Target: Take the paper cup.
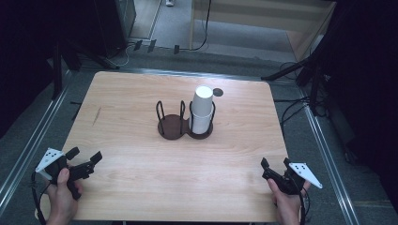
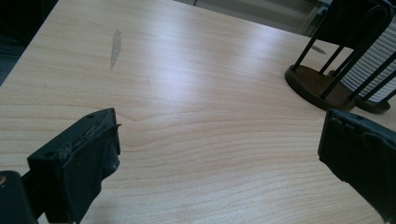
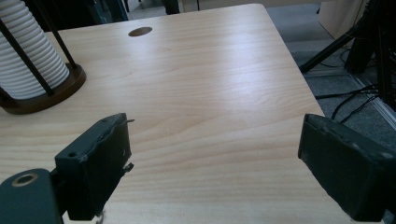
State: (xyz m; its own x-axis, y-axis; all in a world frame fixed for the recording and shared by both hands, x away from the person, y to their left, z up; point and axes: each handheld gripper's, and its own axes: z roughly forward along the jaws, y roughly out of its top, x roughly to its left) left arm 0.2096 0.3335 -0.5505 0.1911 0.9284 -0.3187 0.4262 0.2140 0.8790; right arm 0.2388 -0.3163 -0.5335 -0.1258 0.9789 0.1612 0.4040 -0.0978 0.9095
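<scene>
High view: a stack of ribbed white paper cups (image 1: 202,112) stands in the right ring of a dark two-ring wire holder (image 1: 184,123) at mid-table, likely light and crushable; grip its sides gently. Left gripper (image 1: 85,161) at seven o'clock and right gripper (image 1: 276,165) at five gape empty over pale smooth woodgrain

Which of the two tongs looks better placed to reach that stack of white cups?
Probably the right tongs: the cup stack sits in the holder's right-hand ring, on their side. Both tongs stand open and empty; the left tongs face the holder's empty ring.
</scene>
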